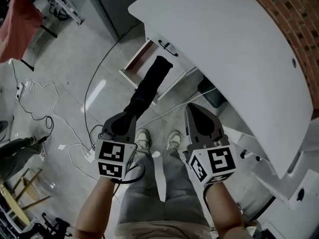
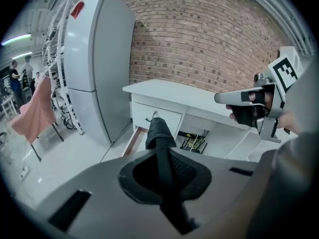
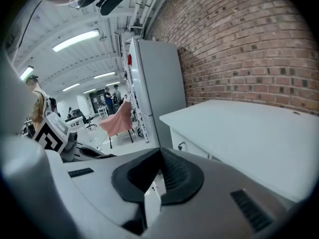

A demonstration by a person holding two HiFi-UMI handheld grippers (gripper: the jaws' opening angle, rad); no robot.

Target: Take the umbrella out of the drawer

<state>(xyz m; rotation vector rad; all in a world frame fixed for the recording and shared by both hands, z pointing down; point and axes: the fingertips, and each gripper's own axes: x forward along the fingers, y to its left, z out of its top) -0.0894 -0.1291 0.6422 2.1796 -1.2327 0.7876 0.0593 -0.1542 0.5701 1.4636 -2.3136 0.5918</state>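
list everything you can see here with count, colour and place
umbrella: one, black, folded, held in the left jaws, far end towards the drawer
drawer: one open, white, low at the desk's left end
desk: one, white, by the wall
brick wall: one, red-brown, behind the desk
tall cabinet: one, grey, left of the desk
cloth: one, pink, far left
cables: several, black and white, on the floor
shoes: two, pale
left gripper: grey, shut on the umbrella
right gripper: grey, shut, empty

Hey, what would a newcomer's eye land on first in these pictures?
A long black umbrella juts from the shut left gripper, pointing toward the open drawer of the white desk. The right gripper beside it is shut and empty. A red brick wall runs behind the desk.
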